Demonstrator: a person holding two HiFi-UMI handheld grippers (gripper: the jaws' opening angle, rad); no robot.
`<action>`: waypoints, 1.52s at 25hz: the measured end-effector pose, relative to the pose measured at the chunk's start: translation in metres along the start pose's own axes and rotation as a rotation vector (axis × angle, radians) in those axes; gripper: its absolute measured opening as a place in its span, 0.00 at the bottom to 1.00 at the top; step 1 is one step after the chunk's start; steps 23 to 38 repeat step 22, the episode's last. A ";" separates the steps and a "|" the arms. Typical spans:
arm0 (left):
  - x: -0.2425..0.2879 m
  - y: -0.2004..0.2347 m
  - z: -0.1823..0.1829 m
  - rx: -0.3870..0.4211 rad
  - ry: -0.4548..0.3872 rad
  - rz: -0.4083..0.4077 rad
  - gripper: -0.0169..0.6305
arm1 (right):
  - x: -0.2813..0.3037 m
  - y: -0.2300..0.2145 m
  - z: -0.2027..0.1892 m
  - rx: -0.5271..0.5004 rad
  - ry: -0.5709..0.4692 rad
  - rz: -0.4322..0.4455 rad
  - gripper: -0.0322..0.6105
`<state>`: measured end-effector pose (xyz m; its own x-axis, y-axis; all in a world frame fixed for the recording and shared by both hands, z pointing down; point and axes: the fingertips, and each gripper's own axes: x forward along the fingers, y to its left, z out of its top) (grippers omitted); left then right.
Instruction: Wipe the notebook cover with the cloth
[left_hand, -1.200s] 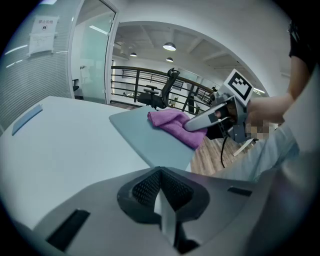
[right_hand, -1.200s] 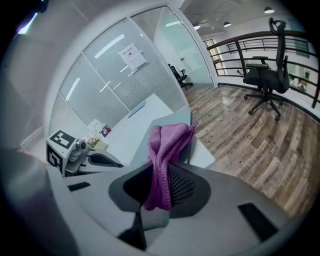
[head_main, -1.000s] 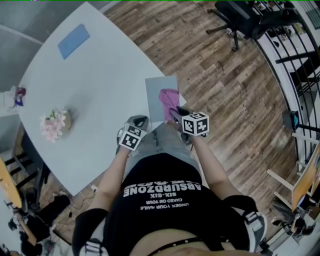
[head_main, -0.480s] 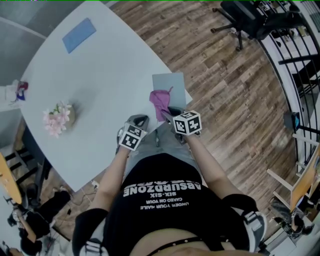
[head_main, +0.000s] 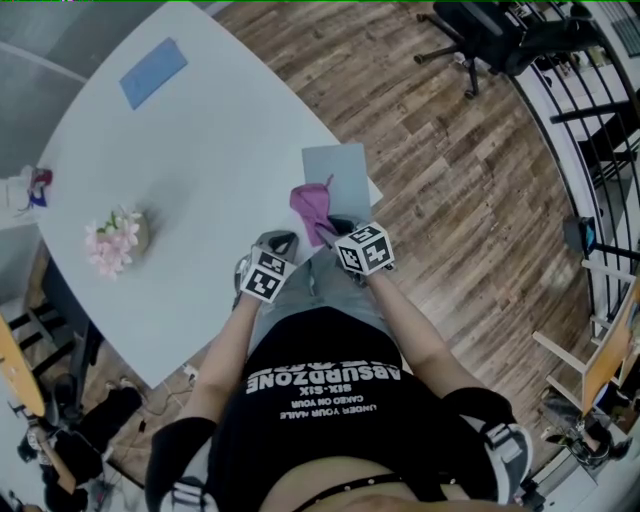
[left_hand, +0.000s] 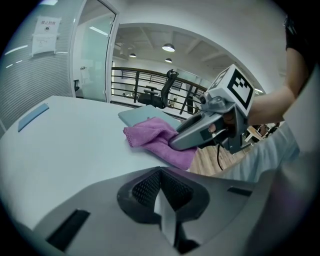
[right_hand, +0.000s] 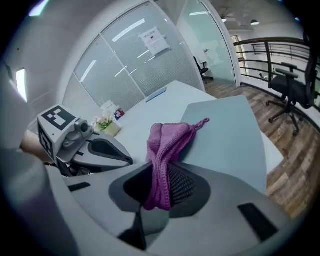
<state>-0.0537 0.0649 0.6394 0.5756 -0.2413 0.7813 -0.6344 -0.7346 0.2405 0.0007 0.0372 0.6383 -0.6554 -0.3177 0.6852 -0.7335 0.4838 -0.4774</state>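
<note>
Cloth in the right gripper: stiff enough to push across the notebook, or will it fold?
Probably floppy: the cloth bunches into folds where the right gripper pinches it. Likely light; its free end drapes loosely onto the notebook. Its nubby weave may grip, so pushing could crumple it; dragging looks safer.

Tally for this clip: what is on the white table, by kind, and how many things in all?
Grey flat notebook: 1
Purple cloth, pinched in the right gripper: 1
Blue flat rectangular pad: 1
Pot of pink flowers: 1
Small white item, too small to identify: 1
Total: 5
</note>
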 end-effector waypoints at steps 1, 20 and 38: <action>0.000 0.000 0.000 0.006 -0.002 -0.001 0.05 | 0.000 0.000 0.000 0.005 -0.004 0.002 0.18; -0.003 0.001 -0.009 0.068 0.016 0.003 0.05 | -0.001 0.000 0.000 -0.035 -0.016 -0.052 0.18; -0.003 0.001 -0.010 0.063 0.026 0.001 0.05 | -0.001 0.000 0.000 -0.037 -0.015 -0.055 0.18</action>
